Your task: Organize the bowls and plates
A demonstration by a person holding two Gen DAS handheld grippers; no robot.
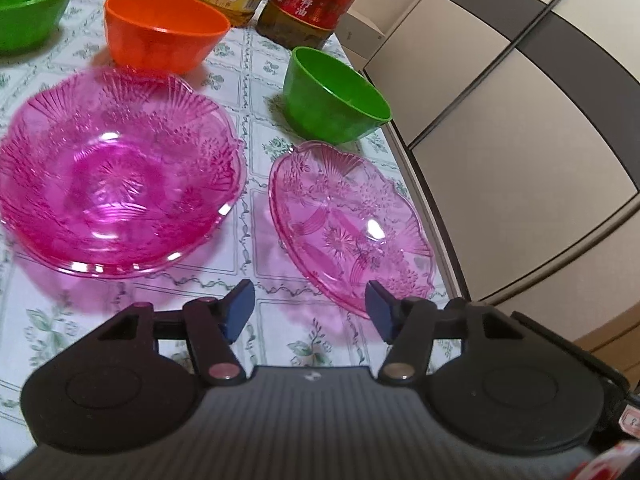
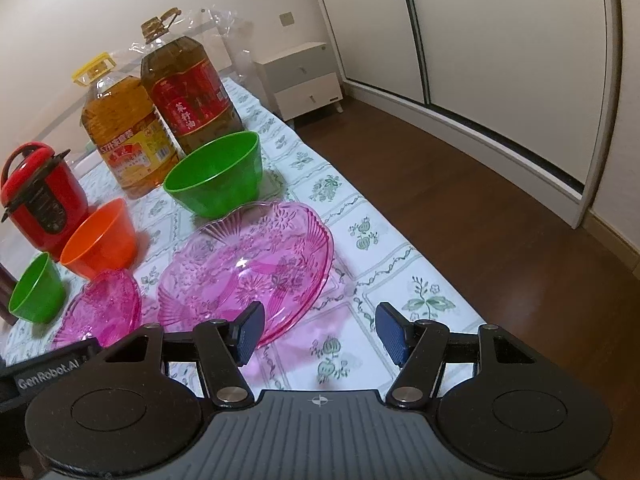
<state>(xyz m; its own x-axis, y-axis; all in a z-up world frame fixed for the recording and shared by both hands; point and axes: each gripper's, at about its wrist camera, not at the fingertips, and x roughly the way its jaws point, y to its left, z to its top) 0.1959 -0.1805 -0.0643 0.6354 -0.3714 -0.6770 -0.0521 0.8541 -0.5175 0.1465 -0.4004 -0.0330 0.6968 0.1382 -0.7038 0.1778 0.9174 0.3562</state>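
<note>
Left wrist view: the pale pink plate [image 1: 352, 224] lies near the table's right edge [image 1: 404, 168], just beyond the left gripper [image 1: 310, 312], whose jaws stand released, empty, one pad over its near rim. Probably it belongs on the deeper pink dish [image 1: 116, 176] to its left. The right gripper [image 2: 320, 332] gapes empty at the plate's near-right rim, bare cloth alongside.
</note>
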